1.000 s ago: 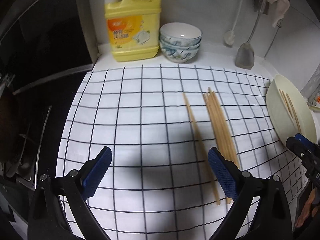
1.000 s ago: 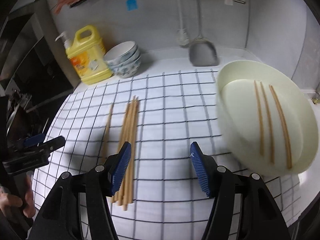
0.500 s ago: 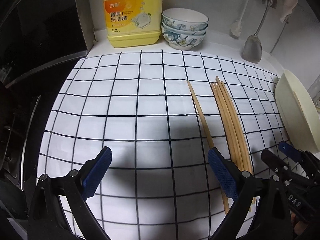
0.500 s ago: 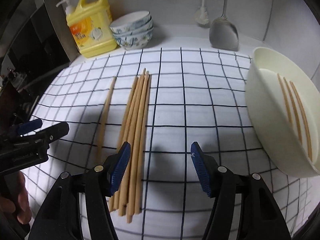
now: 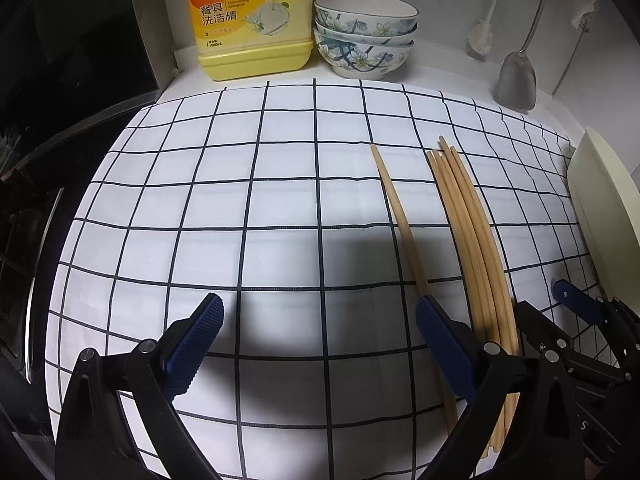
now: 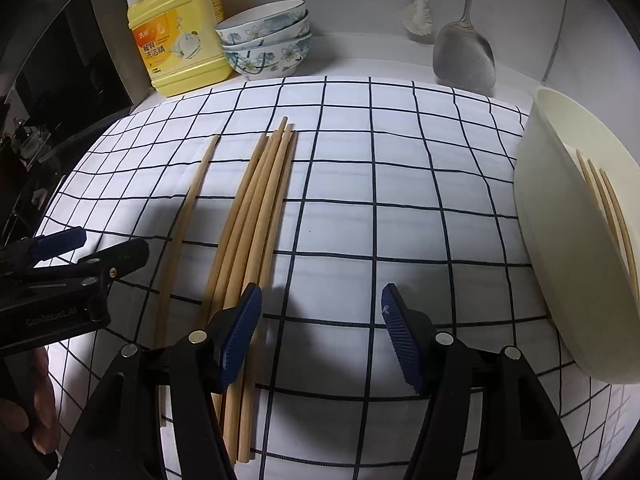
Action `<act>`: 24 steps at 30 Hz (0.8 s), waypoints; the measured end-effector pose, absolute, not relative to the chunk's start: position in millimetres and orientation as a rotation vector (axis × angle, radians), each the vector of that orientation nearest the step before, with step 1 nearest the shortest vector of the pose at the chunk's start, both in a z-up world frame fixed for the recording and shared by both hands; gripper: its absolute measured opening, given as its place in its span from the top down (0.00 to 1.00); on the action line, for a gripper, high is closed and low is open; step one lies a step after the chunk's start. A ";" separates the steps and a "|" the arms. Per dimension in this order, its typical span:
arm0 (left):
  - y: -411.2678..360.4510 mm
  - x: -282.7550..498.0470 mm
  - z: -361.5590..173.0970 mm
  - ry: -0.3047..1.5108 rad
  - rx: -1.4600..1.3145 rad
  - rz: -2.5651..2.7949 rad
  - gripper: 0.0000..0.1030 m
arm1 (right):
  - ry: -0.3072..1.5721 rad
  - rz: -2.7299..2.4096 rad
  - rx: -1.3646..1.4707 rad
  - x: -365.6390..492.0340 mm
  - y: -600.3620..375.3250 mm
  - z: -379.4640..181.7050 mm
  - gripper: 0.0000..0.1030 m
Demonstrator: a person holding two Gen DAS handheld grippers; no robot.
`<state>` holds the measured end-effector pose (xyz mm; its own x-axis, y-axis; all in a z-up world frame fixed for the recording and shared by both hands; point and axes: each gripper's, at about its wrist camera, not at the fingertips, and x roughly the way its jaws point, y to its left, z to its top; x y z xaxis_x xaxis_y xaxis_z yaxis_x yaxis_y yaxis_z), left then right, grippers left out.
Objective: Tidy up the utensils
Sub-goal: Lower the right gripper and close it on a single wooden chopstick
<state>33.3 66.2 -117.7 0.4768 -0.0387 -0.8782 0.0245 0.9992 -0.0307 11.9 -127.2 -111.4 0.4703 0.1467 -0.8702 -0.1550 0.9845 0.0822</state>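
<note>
A: Left gripper (image 5: pixel 318 350) hanging low, jaws spread wide, nothing held. Single chopstick (image 5: pixel 394 208) just past its right finger, at about one o'clock.

B: Bundle of chopsticks (image 6: pixel 256 220) next, flat on the checked cloth (image 6: pixel 400 184), at eleven o'clock from the right gripper (image 6: pixel 320 334). Jaws wide there too, nothing held.

A: Best to slide left, take one stick only, pinch near the middle.

B: Then over to the cream bowl (image 6: pixel 560 264) at three o'clock, beside the three inside.

Bundle of chopsticks (image 6: pixel 256 216): pale wood, lying flat together on the checked cloth (image 6: pixel 400 208), right of centre.
Single chopstick (image 6: pixel 188 216): flat, just left of the bundle, apart.
Cream bowl (image 6: pixel 560 280): at the cloth's right edge, holding three chopsticks (image 6: pixel 612 216).
</note>
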 end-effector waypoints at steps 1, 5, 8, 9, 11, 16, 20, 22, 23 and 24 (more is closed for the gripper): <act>65.4 33.4 -118.6 1.074 -0.011 -0.038 0.08 | 1.065 0.187 -0.017 12.5 -125.9 -111.3 0.42; 64.2 33.9 -120.6 1.076 0.005 -0.035 0.08 | 1.065 0.191 -0.050 13.5 -122.1 -110.2 0.42; 64.6 34.3 -121.9 1.081 0.004 -0.033 0.08 | 1.070 0.199 -0.062 11.3 -123.2 -110.3 0.42; 64.6 34.2 -122.5 1.082 0.004 -0.033 0.08 | 1.070 0.199 -0.064 10.6 -123.9 -110.4 0.42; 64.4 34.5 -123.7 1.083 0.009 -0.031 0.08 | 1.072 0.202 -0.066 10.4 -124.3 -110.3 0.42; 64.6 35.1 -124.5 1.085 0.020 -0.026 0.08 | 1.090 0.232 -0.101 9.3 -113.8 -112.9 0.42; 66.6 36.3 -124.7 1.081 0.029 -0.021 0.08 | 1.085 0.225 -0.101 7.6 -112.5 -115.6 0.42; 65.5 37.1 -125.9 1.084 0.025 -0.022 0.08 | 1.081 0.212 -0.102 10.4 -114.9 -115.2 0.42; 64.3 37.8 -126.4 1.084 0.029 -0.022 0.08 | 1.079 0.200 -0.102 12.5 -118.2 -114.9 0.42; 63.0 38.2 -126.4 1.083 0.032 -0.022 0.08 | 1.077 0.191 -0.100 13.0 -120.8 -115.0 0.42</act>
<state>38.2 63.0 -126.4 0.4688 -0.0025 -0.8833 0.0339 0.9993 0.0151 13.0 -120.8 -115.0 0.4595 0.1064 -0.8818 -0.2038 0.9789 0.0119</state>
